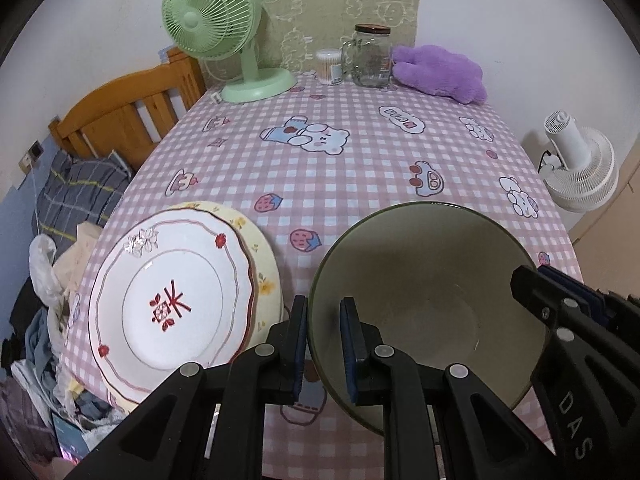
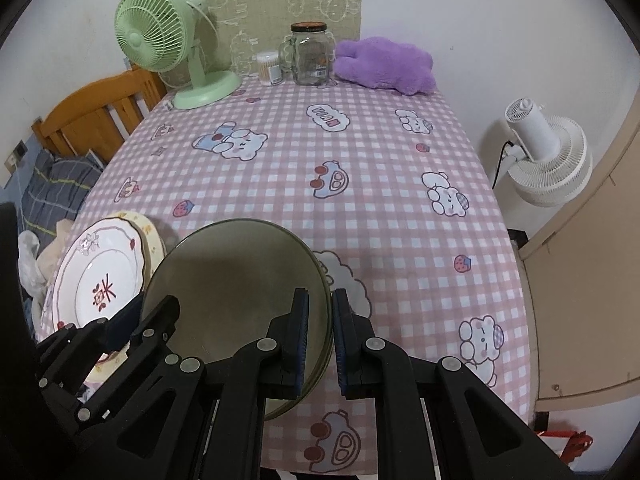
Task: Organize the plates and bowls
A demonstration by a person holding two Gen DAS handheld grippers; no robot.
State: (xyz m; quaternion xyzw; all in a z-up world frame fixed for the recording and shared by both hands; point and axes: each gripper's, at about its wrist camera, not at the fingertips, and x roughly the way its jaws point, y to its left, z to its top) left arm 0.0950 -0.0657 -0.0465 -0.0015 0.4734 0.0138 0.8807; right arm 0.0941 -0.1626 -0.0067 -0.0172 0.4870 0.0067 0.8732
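Both claws clamp the olive bowl rim: left claw on its left edge, right claw on its right. Bowl sits beside stacked plates at the table front-left.

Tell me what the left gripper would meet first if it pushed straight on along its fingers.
The left gripper is shut on the near-left rim of the green bowl, so nothing lies between. Pushing on, bowl and fingers would probably meet the checked tablecloth just ahead; depth is unclear.
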